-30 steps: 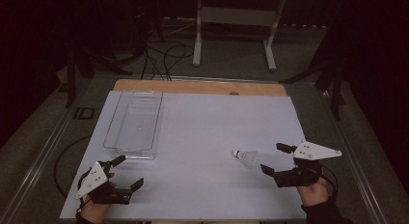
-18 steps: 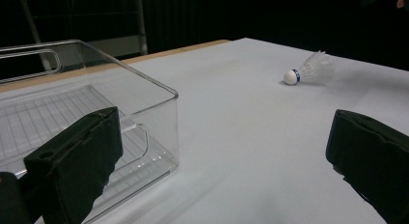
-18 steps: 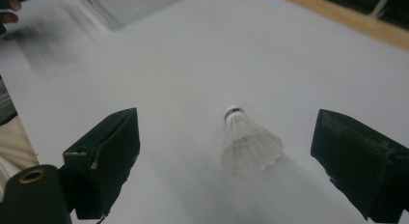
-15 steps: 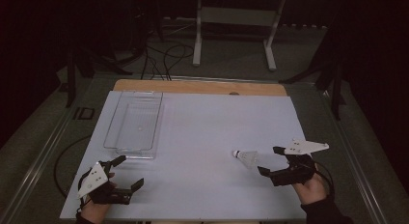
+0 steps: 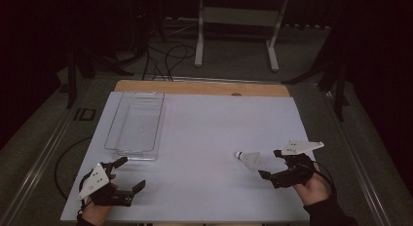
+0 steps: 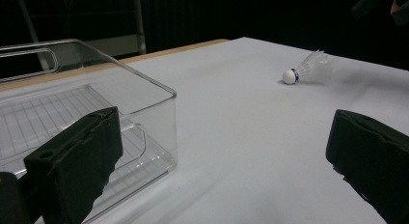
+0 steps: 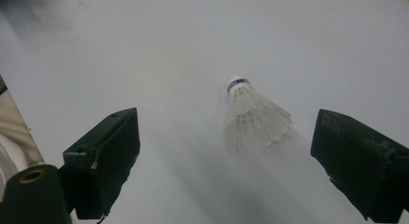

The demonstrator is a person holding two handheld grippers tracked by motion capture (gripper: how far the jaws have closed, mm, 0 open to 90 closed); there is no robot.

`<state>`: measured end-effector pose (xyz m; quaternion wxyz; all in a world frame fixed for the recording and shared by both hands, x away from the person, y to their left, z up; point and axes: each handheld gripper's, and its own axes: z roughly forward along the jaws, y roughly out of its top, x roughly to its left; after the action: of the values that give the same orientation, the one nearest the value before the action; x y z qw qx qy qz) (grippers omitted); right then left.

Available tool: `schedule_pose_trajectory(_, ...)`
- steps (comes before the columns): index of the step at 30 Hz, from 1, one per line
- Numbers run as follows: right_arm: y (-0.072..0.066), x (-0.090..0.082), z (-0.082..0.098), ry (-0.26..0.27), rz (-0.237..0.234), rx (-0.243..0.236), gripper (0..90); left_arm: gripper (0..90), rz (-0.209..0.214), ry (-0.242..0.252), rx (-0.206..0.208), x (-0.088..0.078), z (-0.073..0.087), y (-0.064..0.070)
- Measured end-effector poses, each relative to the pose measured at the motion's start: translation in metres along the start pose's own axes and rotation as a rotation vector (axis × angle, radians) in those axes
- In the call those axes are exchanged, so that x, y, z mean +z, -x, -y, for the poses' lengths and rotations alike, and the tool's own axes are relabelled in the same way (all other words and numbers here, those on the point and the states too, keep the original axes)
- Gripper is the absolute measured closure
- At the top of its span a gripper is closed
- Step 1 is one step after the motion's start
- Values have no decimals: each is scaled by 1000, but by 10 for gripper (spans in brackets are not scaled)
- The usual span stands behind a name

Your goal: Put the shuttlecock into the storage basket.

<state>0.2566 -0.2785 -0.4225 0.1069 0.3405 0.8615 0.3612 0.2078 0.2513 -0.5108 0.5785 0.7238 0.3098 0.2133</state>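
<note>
The shuttlecock point(image 5: 249, 158) lies on its side on the white table point(image 5: 204, 138), toward the right front, its round cork tip with a blue band pointing left and away from the person, its feather skirt toward the right hand-held gripper point(image 5: 272, 163). That gripper sits just beside the skirt with its jaws spread wide — in the right gripper view the shuttlecock point(image 7: 253, 115) lies between the two black jaws but ahead of them, touched by neither, and the gripper holds nothing. The left hand-held gripper point(image 5: 130, 173) rests low at the front left of the table, well apart from the shuttlecock, jaws also wide and empty. Just beyond it stands a clear plastic bin point(image 5: 134, 121) — an open rectangular tray with a ribbed floor point(image 6: 72, 113).
</note>
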Motion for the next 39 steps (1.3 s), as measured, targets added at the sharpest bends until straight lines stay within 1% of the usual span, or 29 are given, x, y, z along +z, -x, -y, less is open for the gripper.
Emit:
schedule_pose_trajectory(2,0,1,0,-6,-2,-4,99,1,0,0,0,0,0,0)
schedule_pose_trajectory(3,0,2,0,-18,-9,-14,99,2,3,-1,0,0,0,0)
schedule_pose_trajectory(8,0,5,0,-49,-15,-16,99,2,1,-2,3,0,0,0)
schedule_pose_trajectory(9,0,7,0,-68,-15,-9,99,1,2,-4,3,0,0,0)
schedule_pose_trajectory(12,2,8,1,-93,-14,2,99,1,3,-4,4,1,0,0)
schedule_pose_trajectory(13,2,8,1,-93,-14,2,99,2,3,-4,4,1,0,0)
schedule_pose_trajectory(14,2,9,1,-109,-19,3,99,2,3,-5,4,1,0,0)
schedule_pose_trajectory(18,4,11,1,-139,-22,8,100,1,1,-5,2,1,0,0)
schedule_pose_trajectory(19,4,11,1,-139,-22,8,100,1,1,-5,3,1,0,0)
schedule_pose_trajectory(20,4,13,1,-160,-20,19,100,1,2,-4,2,1,0,0)
schedule_pose_trajectory(24,5,17,1,-214,-18,16,100,2,3,-4,2,1,0,0)
schedule_pose_trajectory(25,5,17,1,-214,-18,16,100,2,3,-4,2,1,0,0)
schedule_pose_trajectory(26,5,19,1,-238,-19,19,100,2,2,-4,3,1,0,0)
schedule_pose_trajectory(28,5,20,1,-256,-18,25,99,1,3,-4,2,1,0,0)
schedule_pose_trajectory(29,5,20,1,-256,-18,25,99,1,3,-4,2,1,0,0)
schedule_pose_trajectory(30,6,22,2,-275,-23,27,99,1,3,-5,2,1,0,0)
schedule_pose_trajectory(36,7,24,2,-305,-25,37,99,1,4,-6,3,1,0,0)
schedule_pose_trajectory(39,8,25,2,-334,-26,42,100,1,4,-6,3,1,0,0)
